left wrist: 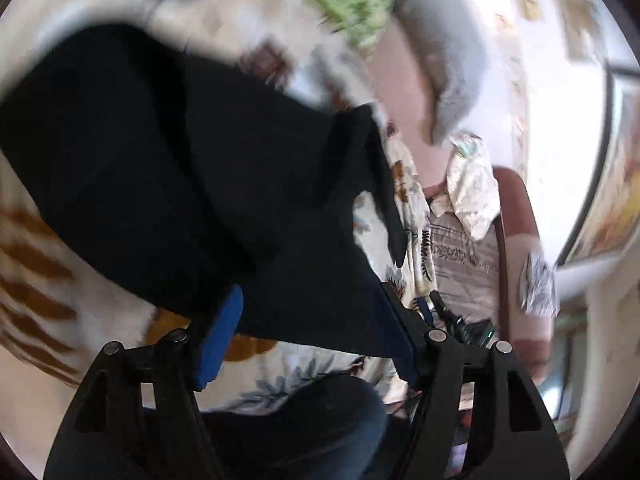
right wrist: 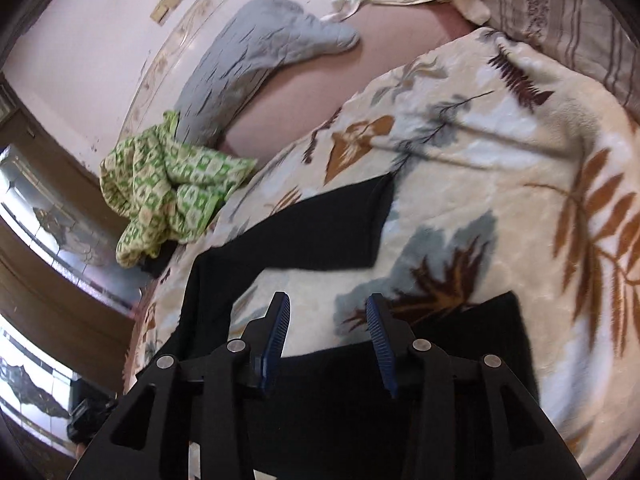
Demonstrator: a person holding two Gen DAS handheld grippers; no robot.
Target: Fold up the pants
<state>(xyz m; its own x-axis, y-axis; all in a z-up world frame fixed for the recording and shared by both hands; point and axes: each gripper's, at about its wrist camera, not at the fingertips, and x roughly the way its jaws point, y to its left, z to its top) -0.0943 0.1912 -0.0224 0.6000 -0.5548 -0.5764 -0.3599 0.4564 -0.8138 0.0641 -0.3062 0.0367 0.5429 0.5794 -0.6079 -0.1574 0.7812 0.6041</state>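
Note:
Black pants lie on a cream fleece blanket with brown and grey leaves. In the left wrist view, which is blurred, a flap of the pants reaches down between the blue pads of my left gripper. Its jaws stand wide and do not press on the cloth. In the right wrist view the pants bend in an L, one leg stretched across the blanket and another part under the fingers. My right gripper is open just above that near edge, with bare blanket showing between its pads.
A crumpled green patterned cloth lies at the blanket's far left edge. Behind it a grey quilt rests against the pink wall. A striped pillow sits at the top right. Dark blue denim shows below the left gripper.

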